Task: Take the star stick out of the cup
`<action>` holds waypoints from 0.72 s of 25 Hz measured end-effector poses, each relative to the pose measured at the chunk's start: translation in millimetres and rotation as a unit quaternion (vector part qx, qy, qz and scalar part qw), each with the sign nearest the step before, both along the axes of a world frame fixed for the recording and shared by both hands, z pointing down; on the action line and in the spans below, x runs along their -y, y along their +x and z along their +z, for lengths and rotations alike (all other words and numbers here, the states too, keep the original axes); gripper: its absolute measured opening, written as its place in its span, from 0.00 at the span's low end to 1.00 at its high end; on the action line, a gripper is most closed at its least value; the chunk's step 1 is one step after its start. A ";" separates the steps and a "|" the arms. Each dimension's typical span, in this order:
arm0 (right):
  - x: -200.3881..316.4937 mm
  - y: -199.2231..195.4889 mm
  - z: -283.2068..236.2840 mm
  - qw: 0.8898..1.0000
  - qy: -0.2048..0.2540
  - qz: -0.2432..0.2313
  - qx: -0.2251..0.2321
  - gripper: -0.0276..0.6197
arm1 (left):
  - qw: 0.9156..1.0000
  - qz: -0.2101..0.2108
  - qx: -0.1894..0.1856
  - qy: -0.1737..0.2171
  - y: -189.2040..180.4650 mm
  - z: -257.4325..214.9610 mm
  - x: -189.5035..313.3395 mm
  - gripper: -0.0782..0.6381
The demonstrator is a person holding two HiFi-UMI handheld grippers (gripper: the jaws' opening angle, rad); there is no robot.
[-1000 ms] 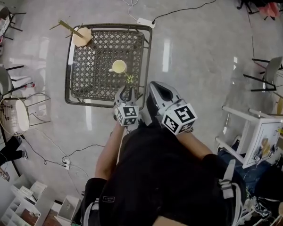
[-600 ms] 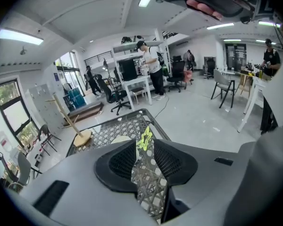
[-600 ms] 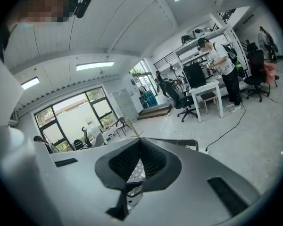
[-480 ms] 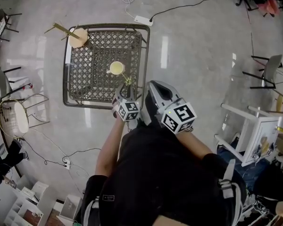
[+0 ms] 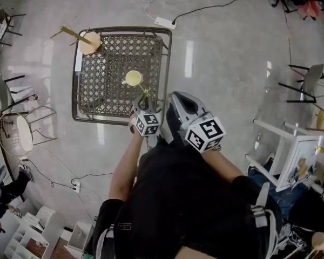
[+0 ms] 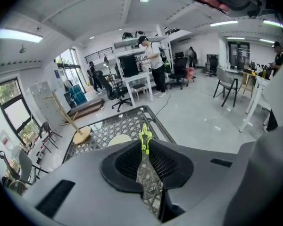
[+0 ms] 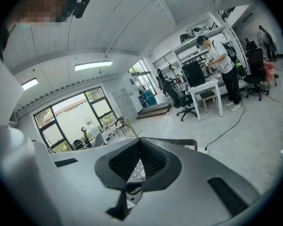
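A pale yellow cup (image 5: pixel 133 77) stands near the middle of the black metal lattice table (image 5: pixel 74 90). The star stick (image 5: pixel 146 93), thin with a bright green-yellow star, leans out from the cup toward the table's near edge. My left gripper (image 5: pixel 144 103) is at that edge. In the left gripper view its jaws are closing, and the stick's stem sits between the pads with the star (image 6: pixel 144 138) poking above the left gripper's (image 6: pixel 145 152) tips. The cup (image 6: pixel 119 139) shows just behind. My right gripper (image 5: pixel 174 97) hovers to the right, its jaws (image 7: pixel 140 143) together and empty.
A wooden stand with a round base (image 5: pixel 89 41) sits on the table's far left corner. A power strip and cable (image 5: pixel 164 23) lie on the floor beyond. A white wire chair (image 5: pixel 16 134) stands at the left and a white table (image 5: pixel 291 155) at the right.
The left gripper's jaws, spread on either side of the stick a second ago, have come in on its stem. The right gripper has stayed in place.
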State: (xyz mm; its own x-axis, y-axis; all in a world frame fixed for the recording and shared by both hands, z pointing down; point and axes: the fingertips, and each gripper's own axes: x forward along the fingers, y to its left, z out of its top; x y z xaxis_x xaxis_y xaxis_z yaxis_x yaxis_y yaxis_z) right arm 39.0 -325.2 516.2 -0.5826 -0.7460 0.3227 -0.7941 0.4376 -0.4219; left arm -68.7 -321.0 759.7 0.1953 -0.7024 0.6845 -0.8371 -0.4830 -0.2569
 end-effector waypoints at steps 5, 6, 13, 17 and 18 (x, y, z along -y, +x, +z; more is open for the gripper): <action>-2.6 2.2 -0.9 1.000 0.004 -0.004 -0.001 0.06 | 1.000 -0.023 -0.006 0.006 -5.5 -9.6 -1.8 0.17; -3.9 1.5 -1.5 1.000 0.006 -0.006 -0.002 0.06 | 0.999 -0.030 -0.009 0.009 -8.1 -14.2 -1.5 0.17; -23.4 -8.1 -13.2 0.999 0.025 -0.017 -0.010 0.06 | 0.995 -0.075 -0.050 0.045 -26.1 -58.4 -9.5 0.15; -49.8 -18.5 -22.8 0.999 0.038 -0.023 -0.012 0.06 | 0.991 -0.089 -0.081 0.066 -35.4 -88.2 -34.8 0.15; -57.9 -21.8 -25.5 0.999 0.041 -0.024 -0.013 0.06 | 0.989 -0.093 -0.089 0.071 -38.6 -96.4 -43.2 0.14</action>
